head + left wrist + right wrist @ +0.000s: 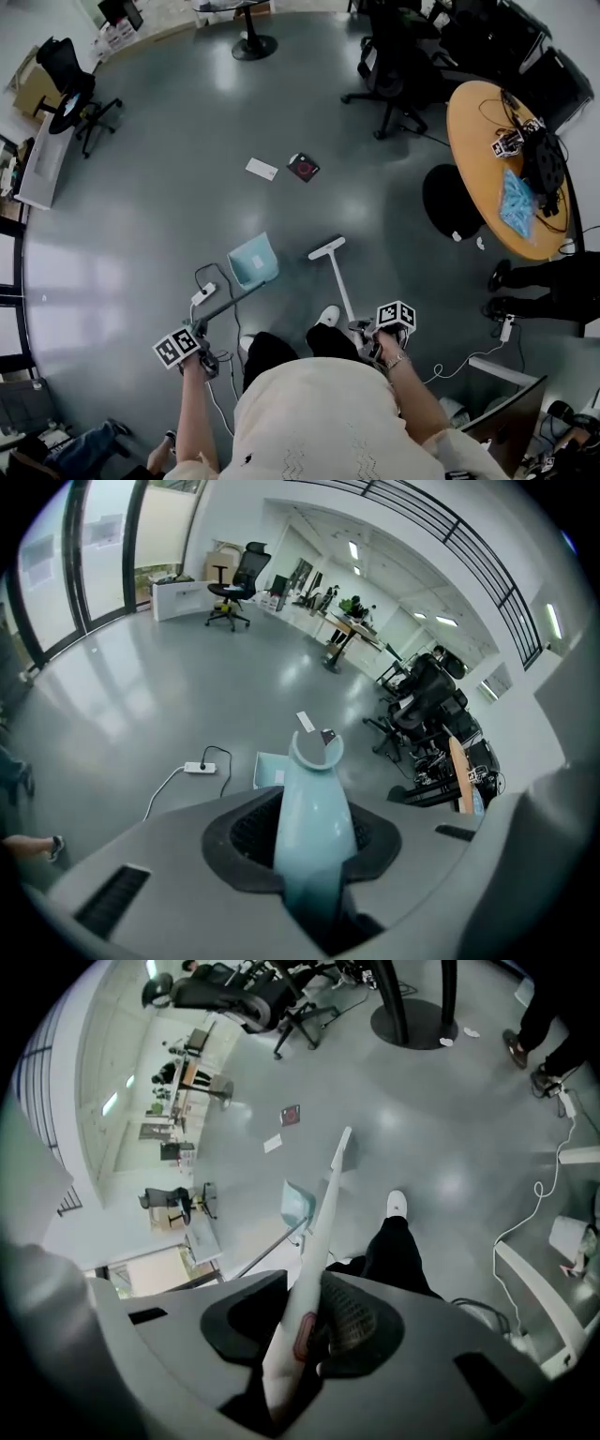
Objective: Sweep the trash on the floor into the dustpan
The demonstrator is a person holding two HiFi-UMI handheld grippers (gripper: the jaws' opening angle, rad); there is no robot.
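A: Jaws first: what do they hold?

B: Left gripper is clamped on the pale blue dustpan handle. Right gripper is clamped on the white broom handle.

A: And farther out?

B: In the head view the dustpan sits on the grey floor, with the broom head at its 3 o'clock. White paper lies well apart at its 12 o'clock, and a dark wrapper at 1 o'clock.

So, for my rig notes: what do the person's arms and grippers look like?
The left gripper and right gripper have grey bodies with black ribbed pads, each carrying a cube of black-and-white square markers. The person wears a cream short-sleeved top and a wristband on the right wrist.
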